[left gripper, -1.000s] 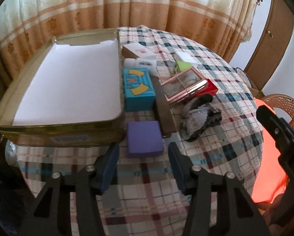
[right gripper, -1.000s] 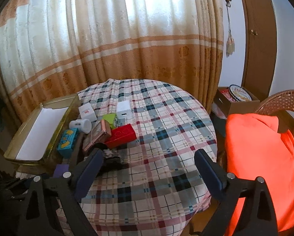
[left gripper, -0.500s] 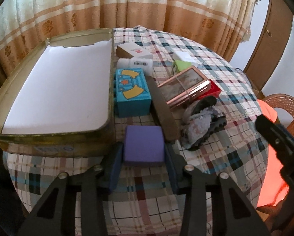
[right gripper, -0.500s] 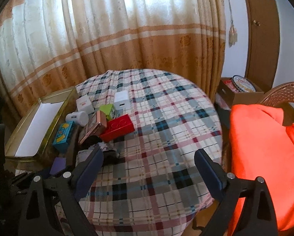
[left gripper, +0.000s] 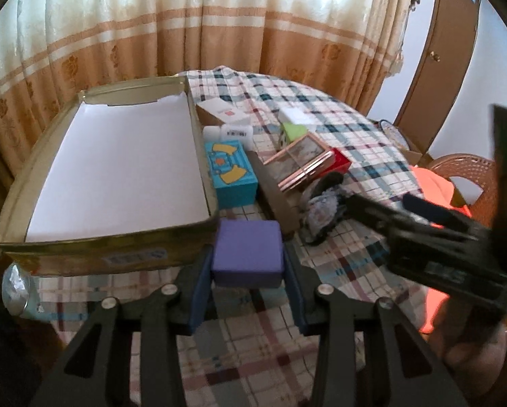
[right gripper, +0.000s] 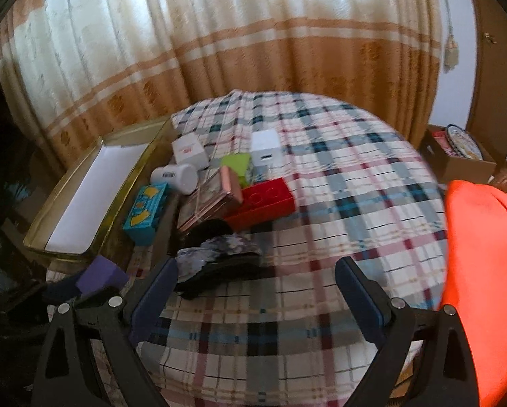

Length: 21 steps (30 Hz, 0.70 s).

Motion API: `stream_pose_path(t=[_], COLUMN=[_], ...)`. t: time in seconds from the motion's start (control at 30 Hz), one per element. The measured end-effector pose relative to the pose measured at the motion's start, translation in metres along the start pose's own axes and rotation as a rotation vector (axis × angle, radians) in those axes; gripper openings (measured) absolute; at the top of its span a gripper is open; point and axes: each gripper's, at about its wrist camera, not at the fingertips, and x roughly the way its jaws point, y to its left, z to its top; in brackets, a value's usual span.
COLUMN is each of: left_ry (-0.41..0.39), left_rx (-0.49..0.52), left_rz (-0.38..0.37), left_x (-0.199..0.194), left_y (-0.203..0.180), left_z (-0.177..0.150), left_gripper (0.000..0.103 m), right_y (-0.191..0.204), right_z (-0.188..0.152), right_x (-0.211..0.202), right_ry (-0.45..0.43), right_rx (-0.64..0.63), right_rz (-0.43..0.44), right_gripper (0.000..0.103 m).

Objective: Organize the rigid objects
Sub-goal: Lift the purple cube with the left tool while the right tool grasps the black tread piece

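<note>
Your left tool [left gripper: 248,279] grips the purple block [left gripper: 247,254]; your right tool [right gripper: 255,291] stands wide open with nothing in it.

Your left tool's pads press both sides of the purple block, which sits at the near corner of the gold tray [left gripper: 94,254] lined with white paper, at the bench [left gripper: 355,156] edge; whether the block is off the checked cloth you cannot tell. Beside the tray lie the blue box [left gripper: 231,174], a white bottle [left gripper: 229,134], a pink framed case [left gripper: 302,162], a red block [right gripper: 265,201] and a grey floral bundle [right gripper: 219,257]. Your right tool hangs over the checked cloth just beside that bundle, its left pad [right gripper: 153,291] close to it.
</note>
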Motion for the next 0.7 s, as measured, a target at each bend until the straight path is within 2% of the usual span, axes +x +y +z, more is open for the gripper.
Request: stream_pose_path(t=[0.13,0.23,0.4,0.63,0.67,0.7], left_ry=[-0.053,-0.075,-0.05,-0.065,-0.069,-0.072], left_rx=[0.028,0.022,-0.002,0.001,0.001,0.002], left_rz=[0.023,0.002,-0.01,-0.021,-0.024,-0.026], left_x=[-0.018,-0.024,-0.015,-0.021,-0.022,-0.023], left_y=[0.004,0.007,0.012,0.013,0.014,0.014], left_z=[0.003,0.005,0.004,0.004,0.004,0.004], left_gripper=[0.039,0.039,0.039,0.039,0.039,0.039], right_y=[0.006,0.01,0.019,0.026,0.025,0.025], right_z=[0.001,0.003,0.006,0.004,0.003,0.002], right_x=[0.008,0.015,0.027,0.043,0.045,0.047], right_ry=[0.025,0.04,0.07,0.115,0.119,0.125], right_rx=[-0.026,-0.029,-0.069,-0.095,-0.094,-0.093], right_rz=[0.003,0.016,-0.012,-0.03,-0.031,-0.032], right_gripper=[0.095,0.095,0.095,0.095,0.095,0.087])
